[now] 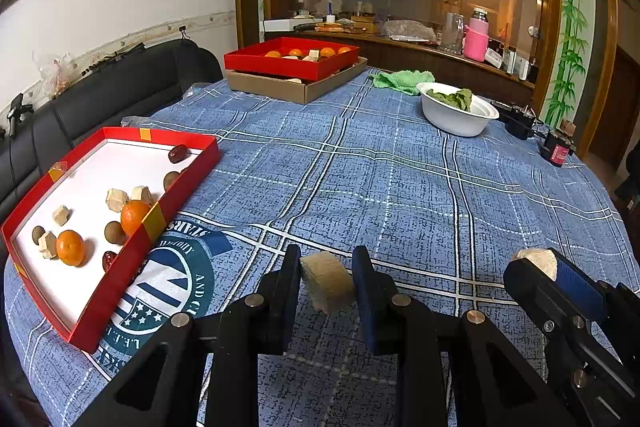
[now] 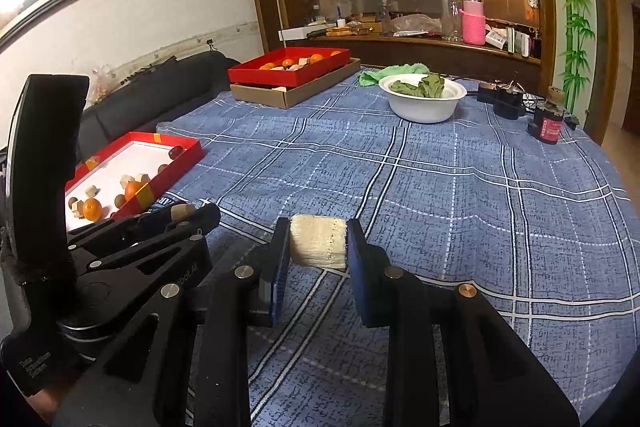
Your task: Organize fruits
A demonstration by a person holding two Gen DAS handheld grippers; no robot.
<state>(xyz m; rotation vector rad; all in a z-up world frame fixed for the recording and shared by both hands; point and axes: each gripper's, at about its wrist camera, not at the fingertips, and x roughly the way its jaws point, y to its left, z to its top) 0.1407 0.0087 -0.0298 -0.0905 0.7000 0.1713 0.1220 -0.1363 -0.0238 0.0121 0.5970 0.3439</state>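
The left gripper [image 1: 326, 281] pinched a pale fibrous chunk [image 1: 327, 282] between its pads, and the right gripper [image 2: 318, 243] clamped a similar chunk [image 2: 318, 241], both held above the blue checked tablecloth [image 1: 360, 179]. At ten o'clock lay the near red tray [image 1: 182, 183] with oranges [image 1: 134, 217], brown fruits and more chunks; toward twelve o'clock sat a second red tray [image 1: 280, 65] and, at one o'clock, a white bowl [image 1: 456, 117].
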